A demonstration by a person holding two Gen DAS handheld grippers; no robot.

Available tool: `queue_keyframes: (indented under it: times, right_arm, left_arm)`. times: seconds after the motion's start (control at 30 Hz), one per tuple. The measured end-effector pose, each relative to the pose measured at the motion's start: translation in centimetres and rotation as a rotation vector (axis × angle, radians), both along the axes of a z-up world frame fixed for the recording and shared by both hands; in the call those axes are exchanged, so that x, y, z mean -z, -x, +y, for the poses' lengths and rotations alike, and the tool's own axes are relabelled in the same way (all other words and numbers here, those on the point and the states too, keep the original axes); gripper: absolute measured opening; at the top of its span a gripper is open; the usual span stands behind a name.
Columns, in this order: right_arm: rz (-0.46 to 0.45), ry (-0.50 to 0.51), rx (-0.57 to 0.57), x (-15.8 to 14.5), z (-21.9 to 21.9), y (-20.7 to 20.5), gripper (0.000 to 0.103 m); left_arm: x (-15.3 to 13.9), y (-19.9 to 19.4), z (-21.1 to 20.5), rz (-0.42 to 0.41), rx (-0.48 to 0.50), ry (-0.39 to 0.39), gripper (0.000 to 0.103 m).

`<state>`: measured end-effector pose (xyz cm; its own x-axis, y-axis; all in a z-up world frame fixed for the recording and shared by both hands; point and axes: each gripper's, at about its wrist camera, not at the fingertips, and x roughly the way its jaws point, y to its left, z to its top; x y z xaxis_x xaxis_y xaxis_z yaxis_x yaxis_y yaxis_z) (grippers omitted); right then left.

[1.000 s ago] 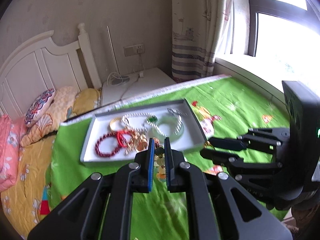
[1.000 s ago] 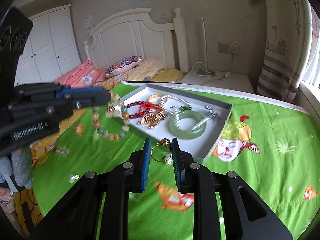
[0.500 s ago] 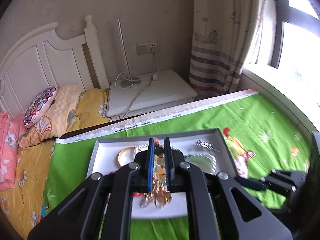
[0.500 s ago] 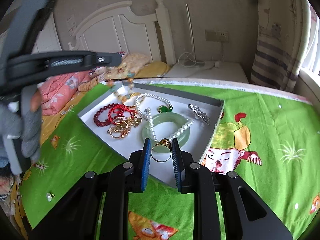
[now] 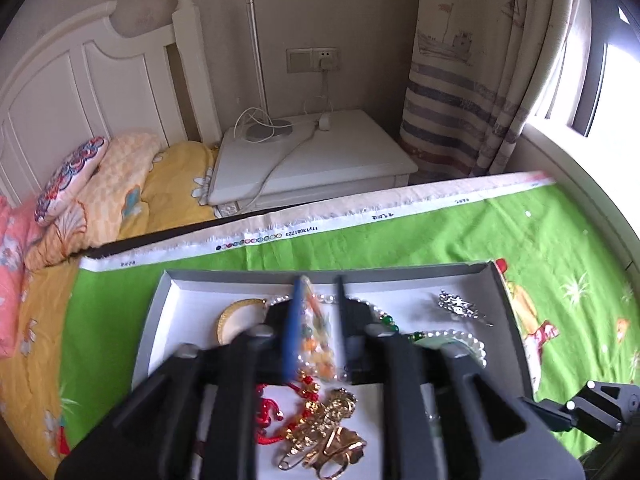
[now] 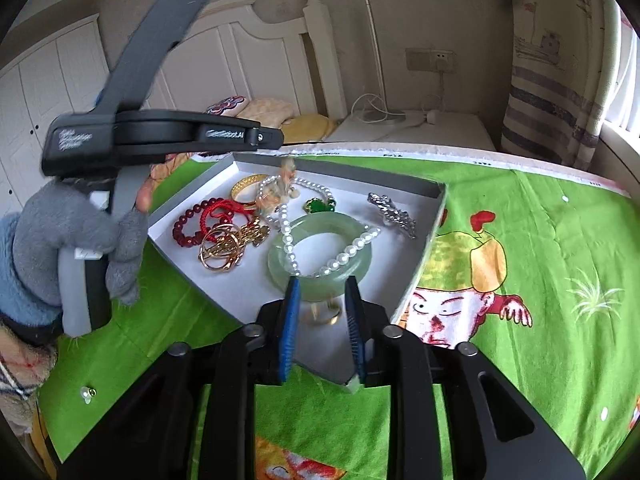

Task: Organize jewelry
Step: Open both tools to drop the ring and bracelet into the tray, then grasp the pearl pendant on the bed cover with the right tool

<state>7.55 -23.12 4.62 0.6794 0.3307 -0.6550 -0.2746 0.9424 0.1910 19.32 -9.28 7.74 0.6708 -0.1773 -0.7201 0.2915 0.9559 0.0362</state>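
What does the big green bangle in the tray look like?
The bangle is a thick, smooth, pale green ring that looks like jade, slightly see-through. It lies flat on the white floor of the tray, near its front edge. A pearl necklace is draped over it. It sits just beyond the right gripper.

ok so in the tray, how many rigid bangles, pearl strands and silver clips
bangles: 2, a gold bangle and a jade bangle
pearl strands: 1, the pearl strand draped over the jade one
silver clips: 1, the silver clip
total: 4
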Motion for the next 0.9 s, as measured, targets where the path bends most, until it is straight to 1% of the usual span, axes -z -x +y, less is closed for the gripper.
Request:
queue_keyframes:
  times: [0.03,0.07,0.1,0.13,0.17,0.2,0.23,0.27,0.3,0.33,0.37,0.4,0.43,0.47,0.53,0.63,0.73,0.77,0.83,0.9]
  right_arm:
    - [-0.001,-0.009,0.012,-0.3,-0.3,0.0,0.039]
    - [-0.004,-0.024,0.023,-0.7,-0.7,0.2,0.041]
    - [-0.011,-0.046,0.029,-1.4,-1.2,0.6,0.041]
    - [-0.040,-0.078,0.031,-2.9,-1.9,1.4,0.041]
    - [-0.094,-0.106,0.032,-5.0,-2.6,2.7,0.041]
    - [-0.160,-0.117,0.029,-7.2,-3.4,4.2,0.041]
    - [-0.215,-0.117,0.026,-8.9,-4.0,5.5,0.042]
    - [-0.277,-0.117,0.027,-10.6,-4.8,7.1,0.050]
    - [-0.319,-0.119,0.033,-11.7,-5.3,8.3,0.056]
    - [-0.369,-0.124,0.048,-12.8,-6.1,9.8,0.063]
    - [-0.390,-0.125,0.056,-13.3,-6.6,10.7,0.063]
    - [-0.394,-0.118,0.064,-13.5,-6.9,11.7,0.063]
    - [-0.385,-0.113,0.071,-13.2,-6.9,12.2,0.063]
    - [-0.371,-0.112,0.073,-12.7,-6.8,12.6,0.063]
    - [-0.325,-0.112,0.059,-11.2,-6.3,13.2,0.063]
    - [-0.242,-0.105,0.035,-7.9,-4.7,14.0,0.063]
    - [-0.169,-0.059,0.013,-5.3,-2.6,13.9,0.063]
    - [-0.145,-0.046,0.006,-4.4,-1.9,13.8,0.063]
    - [-0.087,-0.041,-0.008,-2.8,-0.7,13.3,0.063]
    - [-0.047,-0.034,-0.004,-1.5,-0.1,12.9,0.063]
  left_arm:
    - [-0.2,0.4,0.2,-0.010,-0.007,0.006,0.058]
    - [-0.8,1.1,0.5,-0.039,-0.020,0.009,0.072]
    - [-1.5,2.0,0.9,-0.066,-0.031,0.003,0.076]
    - [-2.2,2.7,1.2,-0.078,-0.033,-0.002,0.076]
    - [-3.6,4.0,1.6,-0.085,-0.028,-0.008,0.076]
    - [-5.0,5.4,2.0,-0.100,-0.021,-0.016,0.081]
    - [-6.8,7.6,2.6,-0.146,-0.021,-0.036,0.085]
    - [-8.3,10.0,3.3,-0.218,-0.027,-0.054,0.098]
    - [-9.3,11.9,3.9,-0.276,-0.032,-0.065,0.101]
    - [-10.1,14.0,4.6,-0.338,-0.034,-0.080,0.101]
    - [-10.7,16.5,5.4,-0.387,-0.035,-0.108,0.101]
    - [-10.7,18.0,5.9,-0.400,-0.034,-0.125,0.101]
    - [-10.3,19.8,6.7,-0.396,-0.035,-0.137,0.101]
    - [-10.0,20.7,7.3,-0.386,-0.040,-0.136,0.101]
    - [-8.5,23.0,8.5,-0.352,-0.059,-0.117,0.101]
    - [-5.0,26.2,10.6,-0.256,-0.093,-0.029,0.101]
    - [-2.0,27.6,12.3,-0.180,-0.121,0.059,0.101]
    - [-0.6,27.8,12.8,-0.140,-0.140,0.092,0.101]
    - [1.1,27.6,13.6,-0.100,-0.159,0.116,0.101]
    - [2.7,27.2,14.4,-0.072,-0.200,0.129,0.101]
